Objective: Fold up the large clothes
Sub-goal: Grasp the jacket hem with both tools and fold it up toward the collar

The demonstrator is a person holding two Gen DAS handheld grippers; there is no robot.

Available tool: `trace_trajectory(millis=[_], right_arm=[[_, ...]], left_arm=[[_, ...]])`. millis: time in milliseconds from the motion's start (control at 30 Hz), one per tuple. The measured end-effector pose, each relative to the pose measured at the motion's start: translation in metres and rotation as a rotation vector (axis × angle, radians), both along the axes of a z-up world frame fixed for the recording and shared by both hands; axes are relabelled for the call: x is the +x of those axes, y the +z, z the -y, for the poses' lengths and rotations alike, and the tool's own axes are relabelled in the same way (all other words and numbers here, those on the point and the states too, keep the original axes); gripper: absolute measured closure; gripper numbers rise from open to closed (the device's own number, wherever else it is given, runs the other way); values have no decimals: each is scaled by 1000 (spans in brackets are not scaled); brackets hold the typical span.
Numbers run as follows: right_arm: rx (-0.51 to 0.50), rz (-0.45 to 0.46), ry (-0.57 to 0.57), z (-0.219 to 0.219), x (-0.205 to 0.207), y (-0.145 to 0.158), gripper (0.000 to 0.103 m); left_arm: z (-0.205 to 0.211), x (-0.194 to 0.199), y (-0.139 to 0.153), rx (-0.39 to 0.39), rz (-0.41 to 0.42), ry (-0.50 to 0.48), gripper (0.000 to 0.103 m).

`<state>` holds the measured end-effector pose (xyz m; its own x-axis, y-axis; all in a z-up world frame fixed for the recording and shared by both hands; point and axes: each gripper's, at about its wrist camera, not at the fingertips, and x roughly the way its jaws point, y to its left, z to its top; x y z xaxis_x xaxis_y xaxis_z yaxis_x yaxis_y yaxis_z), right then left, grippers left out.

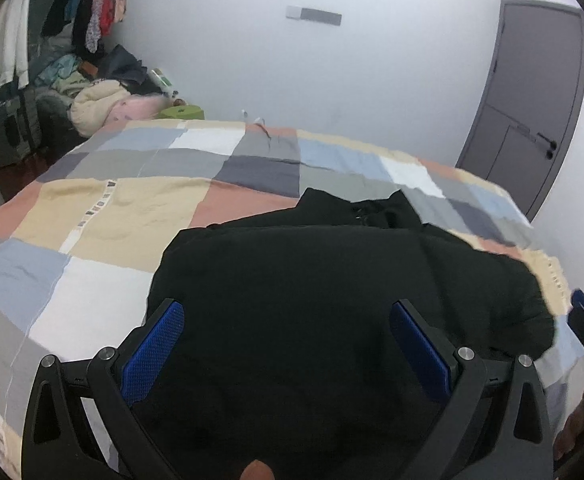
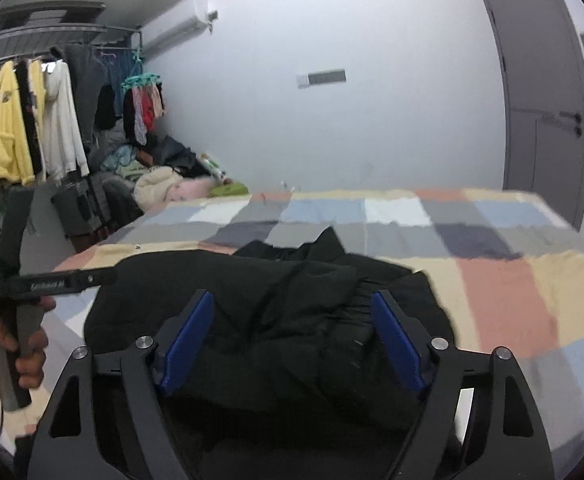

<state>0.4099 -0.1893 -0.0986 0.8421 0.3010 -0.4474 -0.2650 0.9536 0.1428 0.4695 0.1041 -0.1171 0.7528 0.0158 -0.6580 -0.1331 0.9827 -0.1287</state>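
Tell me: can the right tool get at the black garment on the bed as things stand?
Probably yes. The right tool is open and hangs right over the black garment, which lies bunched on the checked bedspread. Nothing sits between them, and the left tool stays off to the side.

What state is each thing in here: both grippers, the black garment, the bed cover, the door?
left gripper: open, holding nothing, over the garment.
right gripper: open, holding nothing, over the garment.
black garment: bunched in a heap on the bed, not neatly folded.
patchwork bed cover: spread flat.
grey door: shut.
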Motion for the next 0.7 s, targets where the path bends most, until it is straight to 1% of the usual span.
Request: trace_trajectory(millis=[67, 100, 200, 267, 367, 400, 467, 500, 700], right_arm=[[-13, -30, -13, -6, 20, -15, 23], [-33, -43, -15, -9, 28, -23, 23], [-90, -74, -21, -16, 47, -46, 23], [-106, -88, -20, -14, 56, -60, 23], [-104, -94, -29, -9, 62, -72, 19], [-97, -103, -32, -8, 65, -77, 15], [-90, -113, -45, -7, 70, -84, 12], [-90, -116, -50, -7, 71, -87, 8], [-85, -143, -56, -6, 83, -103, 4]], left_arm=[[0, 14, -15, 33, -17, -2, 1], [0, 21, -24, 36, -26, -6, 0], [-5, 32, -41, 10, -25, -10, 0], [-4, 38, -51, 19, -14, -23, 0], [2, 45, -61, 56, -13, -29, 0], [4, 47, -64, 60, -14, -30, 0], [6, 51, -69, 57, -18, -24, 0], [7, 54, -72, 54, -21, -21, 0], [9, 70, -82, 47, -61, -16, 0]])
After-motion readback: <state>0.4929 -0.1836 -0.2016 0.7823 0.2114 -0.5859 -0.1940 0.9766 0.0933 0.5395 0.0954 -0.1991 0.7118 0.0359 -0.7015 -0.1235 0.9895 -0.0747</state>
